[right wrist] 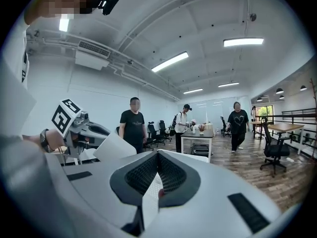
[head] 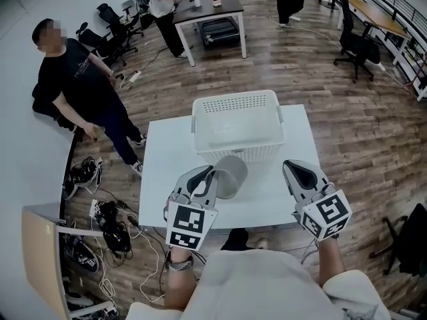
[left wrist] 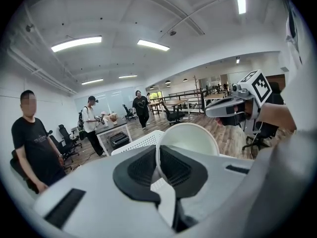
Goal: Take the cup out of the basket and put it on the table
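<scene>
My left hand-held gripper (head: pixel 208 174) is clenched on the rim of the cup (head: pixel 231 176), one jaw inside it and one outside. The cup is tilted on its side over the tabletop (head: pixel 165 179), just in front of the white basket (head: pixel 237 103). My right hand-held gripper (head: pixel 291 167) is closed, with nothing in it.

The floor (head: pixel 300 79) is dark wood planking. A white worktop (head: pixel 167 179) stands in the middle. Farther off are a dark-topped table (head: pixel 223 7) on white legs and black office chairs (head: pixel 357 42) near a long desk (head: pixel 373 11) by a railing. Cables (head: pixel 127 239) tangle on the floor beside a pale wall (head: pixel 20 99). Strip lights (left wrist: pixel 76 43) line the white ceiling (right wrist: pixel 198 19), and a window (right wrist: pixel 264 111) glows at the far end.
</scene>
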A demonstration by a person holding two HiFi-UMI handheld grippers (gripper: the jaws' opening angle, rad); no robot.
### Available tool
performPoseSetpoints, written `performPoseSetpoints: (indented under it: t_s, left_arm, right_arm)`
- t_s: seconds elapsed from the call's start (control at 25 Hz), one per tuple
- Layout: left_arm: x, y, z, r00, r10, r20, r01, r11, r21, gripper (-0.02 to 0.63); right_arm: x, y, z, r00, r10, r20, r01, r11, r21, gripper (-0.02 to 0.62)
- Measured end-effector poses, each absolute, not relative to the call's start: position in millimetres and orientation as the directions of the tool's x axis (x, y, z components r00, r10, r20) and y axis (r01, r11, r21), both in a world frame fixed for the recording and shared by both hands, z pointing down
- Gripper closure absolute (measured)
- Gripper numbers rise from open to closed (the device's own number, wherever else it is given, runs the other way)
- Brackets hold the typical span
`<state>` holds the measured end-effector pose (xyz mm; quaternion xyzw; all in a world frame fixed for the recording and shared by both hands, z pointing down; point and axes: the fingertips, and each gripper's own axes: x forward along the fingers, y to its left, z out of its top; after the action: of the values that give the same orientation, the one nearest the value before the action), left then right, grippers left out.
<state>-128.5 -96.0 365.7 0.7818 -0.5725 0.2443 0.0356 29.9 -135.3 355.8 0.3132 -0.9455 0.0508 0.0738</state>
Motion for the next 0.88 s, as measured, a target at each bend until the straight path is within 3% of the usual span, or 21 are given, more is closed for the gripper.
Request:
performPoseSetpoints:
  t_s: [0.88]
  left_arm:
    - [-118.7,-96.9,359.6,0.252,-0.879,0.404,-0.909,-0.358,-0.213,0.577]
  right_arm:
    - [32.5,-135.4,354.7,-0.788,-0.585,0.191,-0.598,0.802,-0.013,0.58]
